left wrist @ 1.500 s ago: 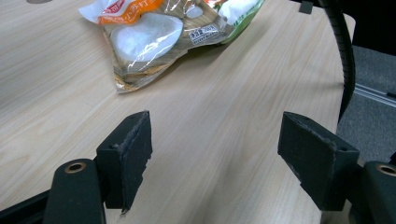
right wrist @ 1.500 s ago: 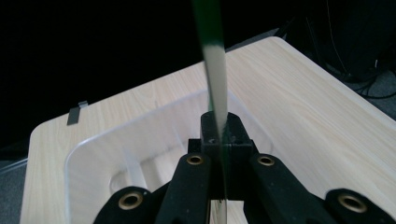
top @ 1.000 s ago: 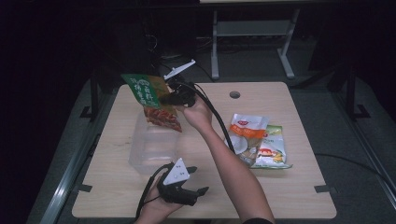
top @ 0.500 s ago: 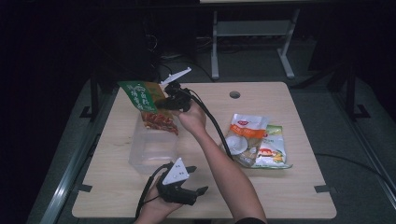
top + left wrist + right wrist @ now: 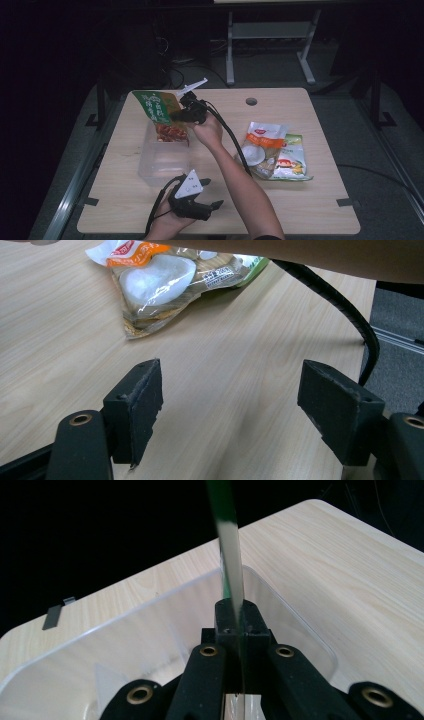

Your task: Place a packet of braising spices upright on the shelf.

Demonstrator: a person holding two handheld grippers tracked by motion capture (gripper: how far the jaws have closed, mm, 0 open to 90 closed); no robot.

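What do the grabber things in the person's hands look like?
Both are black. The left gripper carries a pale three-cornered plate with small markings on top, and its jaws end in chunky black blocks. The right gripper has brass-coloured rivets on its arms. A thick black ribbed cable trails from each. The forearms are bare, no sleeves.

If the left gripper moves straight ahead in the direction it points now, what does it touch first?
Probably the snack packets lying on the table. The left gripper has open jaws with bare wood ahead, then the packets. The cable lies off to one side, though depth is uncertain.
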